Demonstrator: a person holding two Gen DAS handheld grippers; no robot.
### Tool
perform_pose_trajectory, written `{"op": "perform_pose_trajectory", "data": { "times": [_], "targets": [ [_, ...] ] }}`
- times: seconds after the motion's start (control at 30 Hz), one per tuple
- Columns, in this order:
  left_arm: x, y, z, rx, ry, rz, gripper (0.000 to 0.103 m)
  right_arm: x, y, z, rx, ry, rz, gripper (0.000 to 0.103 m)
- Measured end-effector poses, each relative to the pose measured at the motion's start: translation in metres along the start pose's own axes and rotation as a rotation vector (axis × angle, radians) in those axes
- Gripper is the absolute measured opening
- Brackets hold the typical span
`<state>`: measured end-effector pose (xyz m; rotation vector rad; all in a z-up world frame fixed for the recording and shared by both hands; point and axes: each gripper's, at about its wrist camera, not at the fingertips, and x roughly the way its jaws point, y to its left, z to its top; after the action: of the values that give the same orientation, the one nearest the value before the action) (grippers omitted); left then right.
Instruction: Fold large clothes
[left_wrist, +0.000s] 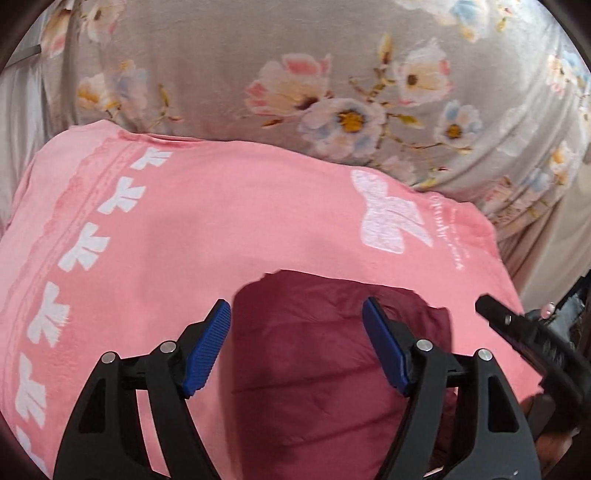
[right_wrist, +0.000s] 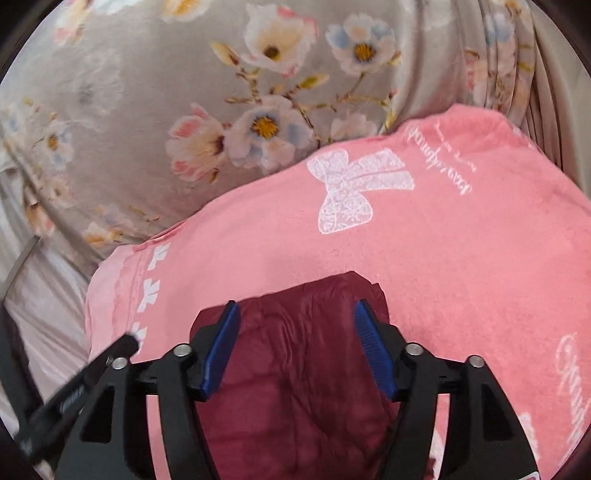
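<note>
Maroon garment (left_wrist: 332, 354) lengthwise between grippers

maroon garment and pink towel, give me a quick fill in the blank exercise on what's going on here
1. The maroon garment lies on top of a ____ towel.
2. The big white print on the towel is a lace ____.
3. Both the left tool and the right tool have their jaws ____.
4. The sheet under the towel has a ____ pattern.

Missing words: pink; bow; open; floral
</note>
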<state>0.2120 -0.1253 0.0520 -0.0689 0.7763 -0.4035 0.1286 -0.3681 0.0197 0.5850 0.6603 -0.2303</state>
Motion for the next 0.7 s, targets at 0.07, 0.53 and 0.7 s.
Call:
{"op": "perform_pose_trajectory", "data": {
  "times": [0.07,0.53,0.7],
  "targets": [
    [0.011,0.005,0.007,0.007,0.018,0.023,0.071,0.026,-0.008,0.006,0.088,0.056,-0.026,0.067],
    [0.141,-0.033,-0.007,0.066,0.193,0.064,0.071,0.096,-0.072,-0.026,0.036,0.096,-0.168,0.003],
    [0.16,-0.051,-0.016,0.108,0.174,0.085,0.078,0.118,-0.09,-0.033,0.038,0.098,-0.152,0.003]
  ]
}}
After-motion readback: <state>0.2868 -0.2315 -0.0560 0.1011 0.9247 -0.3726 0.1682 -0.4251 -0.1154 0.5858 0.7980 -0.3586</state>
